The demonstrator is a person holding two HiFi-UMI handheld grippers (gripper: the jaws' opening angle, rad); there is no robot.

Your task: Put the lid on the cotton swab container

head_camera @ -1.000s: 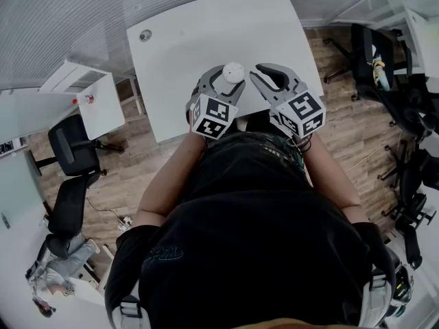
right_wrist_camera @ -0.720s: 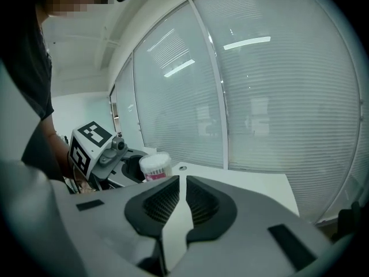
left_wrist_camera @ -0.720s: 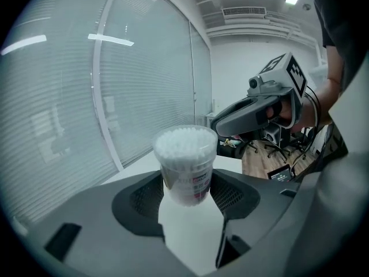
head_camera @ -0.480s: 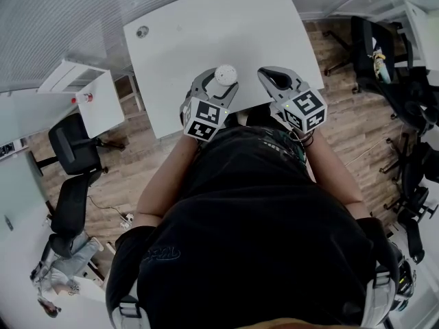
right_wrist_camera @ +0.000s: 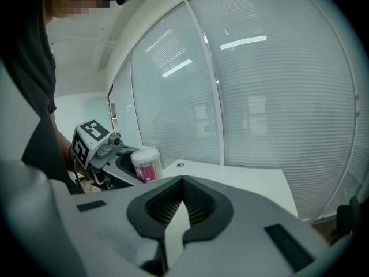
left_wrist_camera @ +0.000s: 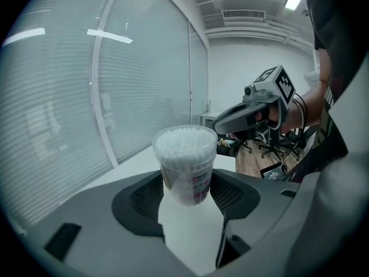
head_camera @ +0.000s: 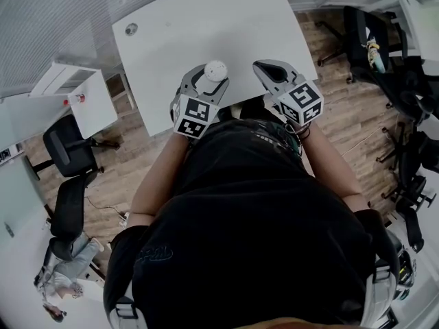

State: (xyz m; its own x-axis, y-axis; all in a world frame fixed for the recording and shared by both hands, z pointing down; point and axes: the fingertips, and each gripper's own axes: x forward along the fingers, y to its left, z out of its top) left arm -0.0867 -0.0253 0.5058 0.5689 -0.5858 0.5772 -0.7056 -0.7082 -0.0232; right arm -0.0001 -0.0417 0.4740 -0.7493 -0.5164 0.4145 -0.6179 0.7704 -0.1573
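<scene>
Head view: the left tool (head_camera: 206, 82) is clamped on the cotton swab container (head_camera: 215, 68) at the near edge of the white bench (head_camera: 206, 19). The right tool (head_camera: 271, 70) is just beside it, not touching.

Left gripper view: the jaws press the clear container's sides. It stands upright and lidless, packed with white swabs, and has a pink label.

Right gripper view: the jaws have just closed together with nothing between them. Slatted blinds (right_wrist_camera: 277, 97) stand behind the bench.
</scene>
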